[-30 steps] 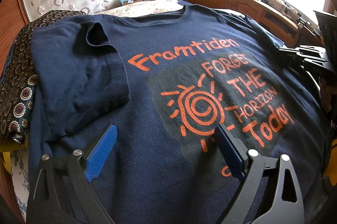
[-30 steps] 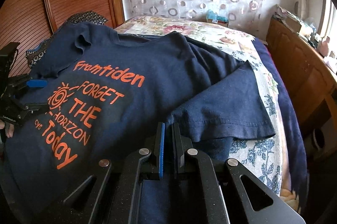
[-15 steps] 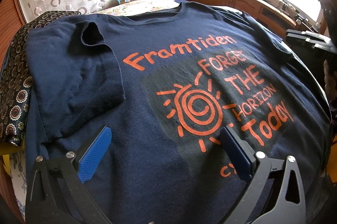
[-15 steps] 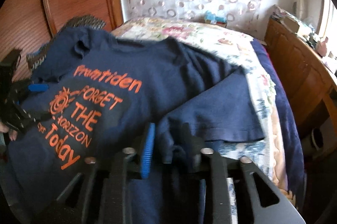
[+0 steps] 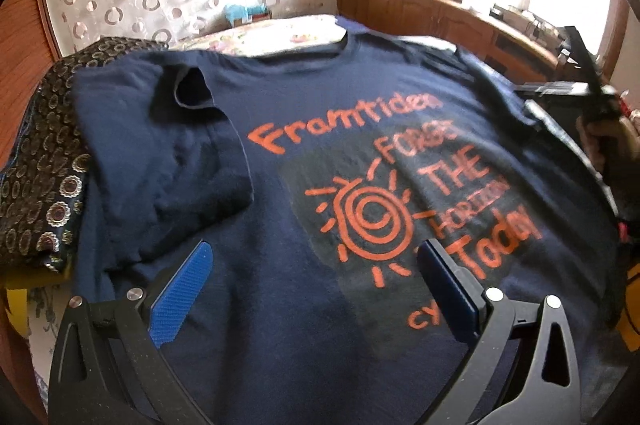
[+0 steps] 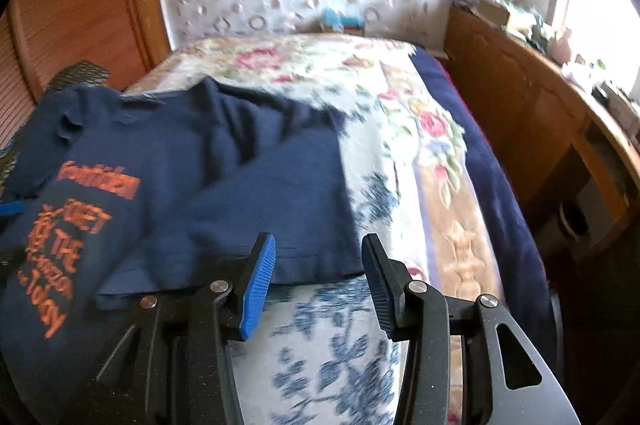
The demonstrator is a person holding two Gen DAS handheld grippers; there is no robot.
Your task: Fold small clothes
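Note:
A navy T-shirt (image 5: 320, 129) with orange print lies face up on the bed, one sleeve (image 5: 172, 181) folded in over its body. My left gripper (image 5: 316, 253) hovers over the shirt's lower front, wide open with nothing between its blue pads. In the right wrist view the other sleeve (image 6: 280, 209) lies spread on the bedspread. My right gripper (image 6: 318, 245) sits just short of that sleeve's hem, its jaws opening. The hem shows between the fingertips, but the pads do not press on it. A hand holds the right gripper (image 5: 576, 93) at the shirt's right edge.
A flowered bedspread (image 6: 404, 145) covers the bed beyond the shirt. A dark patterned cloth (image 5: 40, 169) lies at the shirt's left. Wooden cabinets (image 6: 532, 121) with clutter run under the window on the right, and a wooden panel (image 6: 80, 5) stands on the left.
The right gripper went from shut on the shirt fabric to open, let it go, and slid right to the sleeve's hem. The left gripper stayed in place, open.

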